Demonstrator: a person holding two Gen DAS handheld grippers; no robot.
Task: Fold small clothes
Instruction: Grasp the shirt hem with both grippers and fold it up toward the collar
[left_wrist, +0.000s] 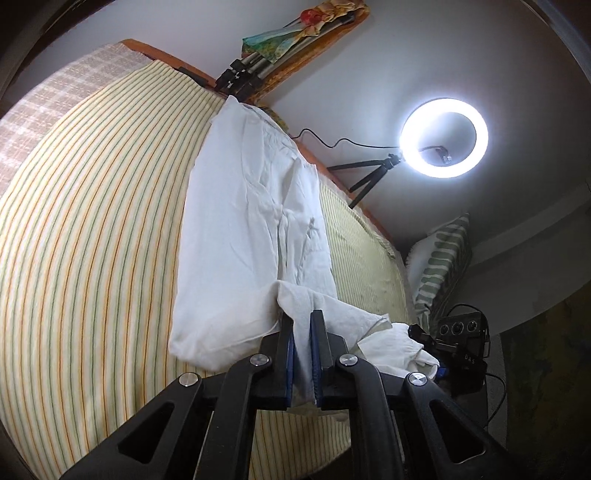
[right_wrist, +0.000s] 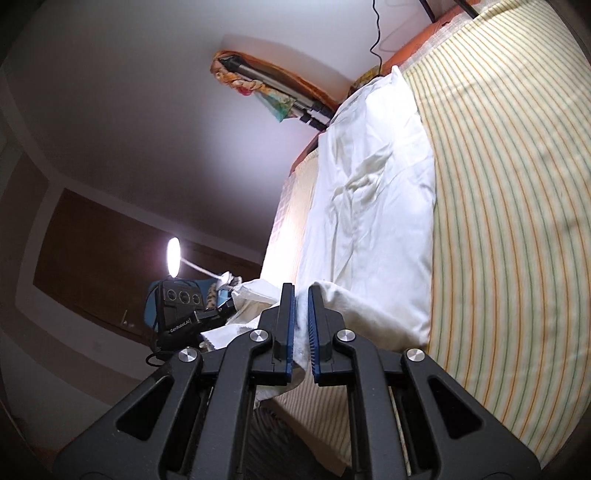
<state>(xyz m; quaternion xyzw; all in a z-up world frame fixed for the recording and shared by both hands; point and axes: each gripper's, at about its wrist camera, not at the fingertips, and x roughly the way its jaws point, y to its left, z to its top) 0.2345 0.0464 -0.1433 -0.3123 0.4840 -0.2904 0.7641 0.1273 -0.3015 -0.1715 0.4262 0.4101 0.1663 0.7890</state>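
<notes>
I have both ends of the near hem pinched. In the left wrist view my left gripper (left_wrist: 303, 325), at the bottom centre of the frame, is clenched on a fold of the thin white cotton garment (left_wrist: 251, 221). In the right wrist view my right gripper (right_wrist: 302, 299), also bottom centre, is clamped on another bit of the same cloth (right_wrist: 369, 206).

The rest of the garment runs away from the fingers toward the top of each frame, lying long and crumpled on the yellow-and-green striped bed sheet (left_wrist: 92, 229). A loose gathered part hangs off toward the lower right of the left view.

I judge it light, limp and wrinkle-prone: it will sag between my two holds and drag on the sheet, not slide stiffly. The pinched layers look thin, so I think a grip on the hem or seam, well inside the edge, is safest against slipping.
</notes>
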